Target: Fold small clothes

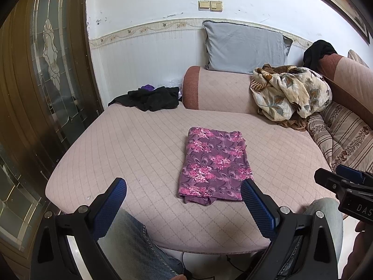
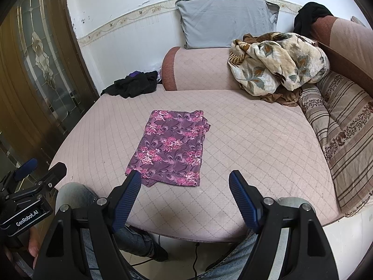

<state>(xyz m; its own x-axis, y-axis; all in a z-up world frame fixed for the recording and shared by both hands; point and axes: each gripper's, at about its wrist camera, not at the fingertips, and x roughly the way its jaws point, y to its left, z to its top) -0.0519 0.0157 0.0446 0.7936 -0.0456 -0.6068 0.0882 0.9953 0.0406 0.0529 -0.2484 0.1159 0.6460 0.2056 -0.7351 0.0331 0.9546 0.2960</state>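
Note:
A purple cloth with pink flowers [image 1: 213,164] lies folded into a flat rectangle on the pink quilted sofa seat [image 1: 130,149]. It also shows in the right wrist view [image 2: 170,145]. My left gripper [image 1: 184,184] is open and empty, held above the seat's front edge, just short of the cloth's near end. My right gripper [image 2: 185,177] is open and empty, just short of the cloth's near right corner. The right gripper also shows at the right edge of the left wrist view [image 1: 345,182]. The left gripper shows at the left edge of the right wrist view [image 2: 35,170].
A black garment pile [image 1: 151,98] lies at the seat's far left corner. A floral blanket [image 1: 289,93] is heaped on the armrest at the right, a grey pillow [image 1: 244,46] behind it. A striped cushion [image 2: 342,140] lies at the right. My denim-clad knees [image 1: 137,245] are below the seat edge.

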